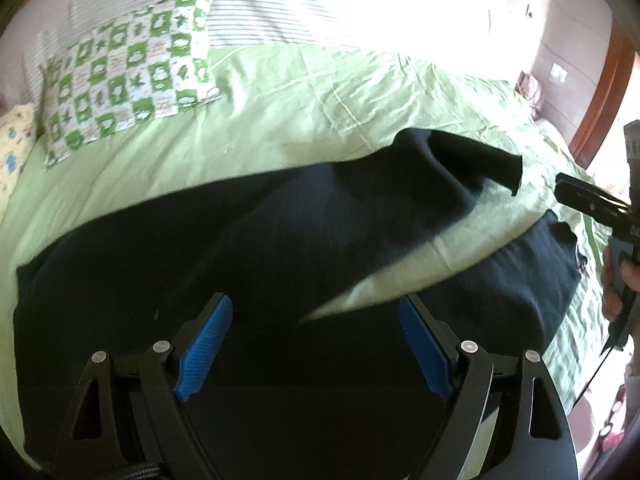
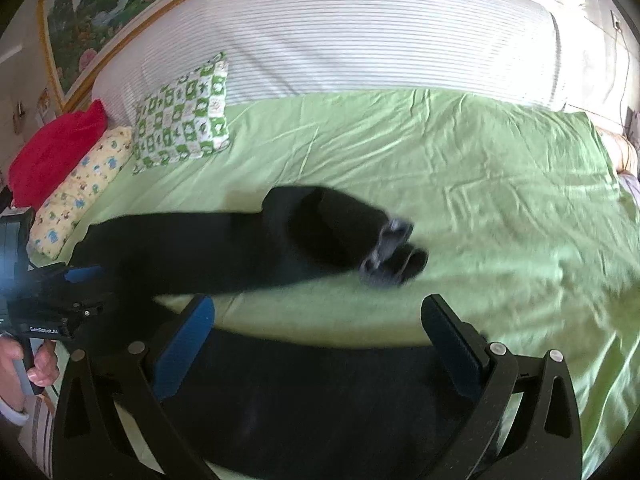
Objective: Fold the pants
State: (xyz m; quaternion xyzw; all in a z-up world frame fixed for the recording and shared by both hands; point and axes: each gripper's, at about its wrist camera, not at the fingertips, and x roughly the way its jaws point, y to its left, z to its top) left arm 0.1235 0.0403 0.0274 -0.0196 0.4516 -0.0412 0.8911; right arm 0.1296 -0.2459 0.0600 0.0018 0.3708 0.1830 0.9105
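Dark pants (image 1: 248,248) lie spread on a green bed sheet (image 1: 260,120), their two legs splayed apart toward the right. My left gripper (image 1: 316,312) is open above the waist part, holding nothing. My right gripper (image 2: 320,316) is open above the near leg (image 2: 320,396). The far leg (image 2: 248,236) runs across the sheet (image 2: 480,184) and ends in a crumpled cuff (image 2: 394,256) showing grey lining. The right gripper also shows at the right edge of the left wrist view (image 1: 592,200). The left gripper shows at the left edge of the right wrist view (image 2: 86,276).
A green-and-white checked pillow (image 2: 184,116), a yellow printed pillow (image 2: 80,188) and a red cushion (image 2: 56,152) lie at the bed's left end. A white striped headboard (image 2: 340,36) runs behind. A wooden frame (image 1: 600,92) stands at the right.
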